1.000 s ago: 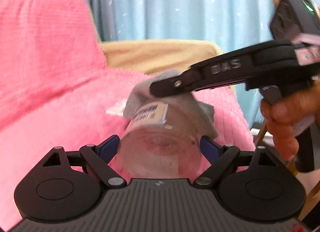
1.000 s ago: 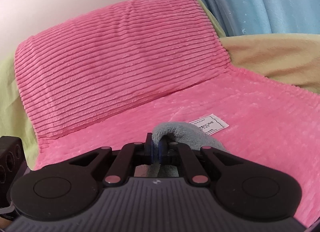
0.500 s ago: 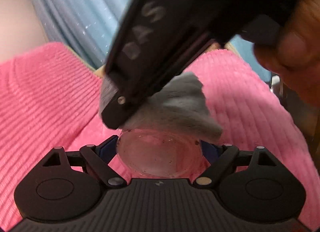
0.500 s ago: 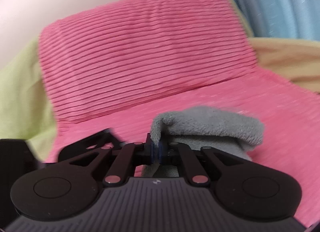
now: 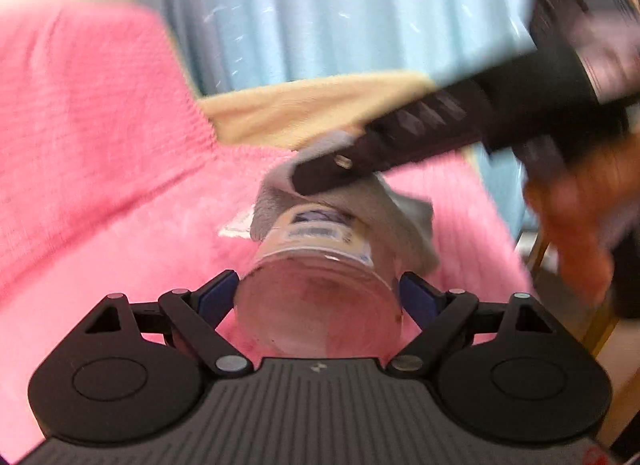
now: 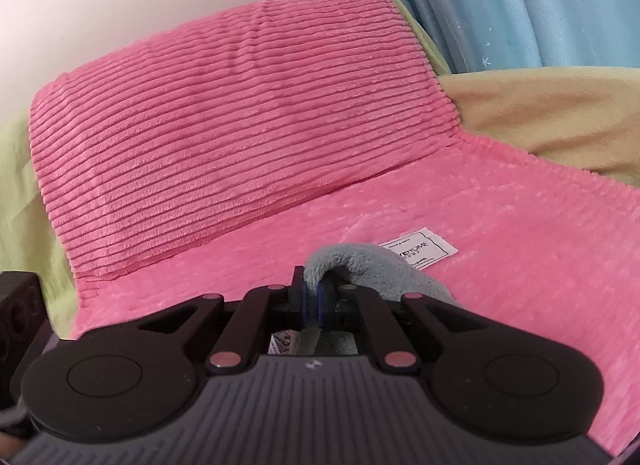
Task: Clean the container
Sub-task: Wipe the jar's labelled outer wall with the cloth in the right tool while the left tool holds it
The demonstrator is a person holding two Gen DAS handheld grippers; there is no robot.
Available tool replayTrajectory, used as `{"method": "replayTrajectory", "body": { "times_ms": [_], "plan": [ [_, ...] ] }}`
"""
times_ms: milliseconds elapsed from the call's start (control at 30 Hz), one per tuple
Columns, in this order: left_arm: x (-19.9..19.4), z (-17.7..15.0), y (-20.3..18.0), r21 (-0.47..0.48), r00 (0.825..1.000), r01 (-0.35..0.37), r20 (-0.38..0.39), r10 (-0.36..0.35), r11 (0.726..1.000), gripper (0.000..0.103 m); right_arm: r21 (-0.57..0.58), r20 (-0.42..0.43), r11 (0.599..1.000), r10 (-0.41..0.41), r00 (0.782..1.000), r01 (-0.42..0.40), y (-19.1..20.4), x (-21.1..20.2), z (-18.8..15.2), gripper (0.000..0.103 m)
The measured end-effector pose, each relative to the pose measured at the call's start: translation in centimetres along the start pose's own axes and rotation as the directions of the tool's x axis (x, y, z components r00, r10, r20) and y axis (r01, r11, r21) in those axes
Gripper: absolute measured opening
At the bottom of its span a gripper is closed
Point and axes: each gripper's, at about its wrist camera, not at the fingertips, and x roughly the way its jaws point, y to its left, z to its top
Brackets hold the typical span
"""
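Note:
My left gripper (image 5: 320,297) is shut on a clear plastic jar (image 5: 320,301) with a label; its base faces the camera and it lies tilted away. My right gripper (image 6: 313,301) is shut on a grey cloth (image 6: 376,271). In the left wrist view the right gripper (image 5: 320,177) reaches in from the upper right and presses the grey cloth (image 5: 404,217) over the far end of the jar. A hand (image 5: 580,217) holds the right gripper's handle. The jar's mouth is hidden by the cloth.
A pink ribbed blanket (image 6: 520,265) with a white tag (image 6: 420,251) covers the seat, with a pink cushion (image 6: 240,125) behind. Beige fabric (image 6: 560,105) and a blue curtain (image 6: 540,5) lie to the right. A wooden chair frame (image 5: 600,329) shows at the right edge.
Half a second ago the right gripper loomed steeply over the jar with the cloth above it. It has swung back to a flatter angle, cloth on the jar's far end, as one second ago.

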Motion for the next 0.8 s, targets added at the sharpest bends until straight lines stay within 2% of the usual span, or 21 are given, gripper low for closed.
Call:
{"method": "replayTrajectory", "body": {
  "times_ms": [67, 167, 333, 400, 467, 567, 633, 700, 800],
  "plan": [
    [-0.1, -0.1, 1.3, -0.1, 0.999, 0.039, -0.006, -0.04, 0.994, 0.087, 0.0, 0.0, 1.0, 0.002, 1.0, -0.002, 0.0, -0.1, 0.0, 0.003],
    [-0.1, -0.2, 2.2, -0.158, 0.998, 0.061, -0.015, -0.064, 0.986, 0.088, 0.003, -0.001, 1.0, 0.0, 1.0, 0.0, -0.1, -0.1, 0.0, 0.003],
    [-0.2, -0.6, 1.4, -0.127, 0.998, 0.054, -0.016, -0.056, 0.99, 0.087, -0.036, -0.018, 0.999, 0.036, 0.999, -0.036, 1.0, -0.2, -0.1, 0.004],
    [1.2, -0.1, 1.0, -0.044, 1.0, 0.019, -0.017, -0.02, 0.999, 0.087, -0.063, -0.034, 0.995, 0.08, 0.996, -0.082, 1.9, -0.3, -0.3, 0.004],
    [1.3, -0.2, -0.9, 0.128, 0.999, -0.05, -0.01, 0.052, 0.99, 0.087, -0.086, -0.052, 0.989, 0.12, 0.991, -0.124, 2.6, -0.2, -0.6, 0.004],
    [1.4, -0.8, -3.0, 0.293, 0.995, -0.101, 0.01, 0.103, 0.951, 0.087, -0.114, -0.057, 0.986, 0.12, 0.991, -0.126, 2.8, 0.0, -0.6, 0.004],
    [1.5, -1.2, -4.3, 0.394, 0.991, -0.132, 0.026, 0.132, 0.91, 0.087, -0.13, -0.051, 0.985, 0.104, 0.993, -0.109, 2.6, 0.1, -0.5, 0.003],
    [1.6, -1.3, -4.7, 0.421, 0.99, -0.138, 0.032, 0.137, 0.897, 0.087, -0.091, -0.028, 0.994, 0.06, 0.998, -0.063, 1.4, 0.0, -0.2, 0.003],
    [1.6, -1.3, -4.7, 0.415, 0.99, -0.137, 0.033, 0.135, 0.899, 0.087, -0.026, 0.003, 1.0, -0.009, 1.0, 0.009, -0.5, 0.0, 0.3, 0.002]
  ]
}}
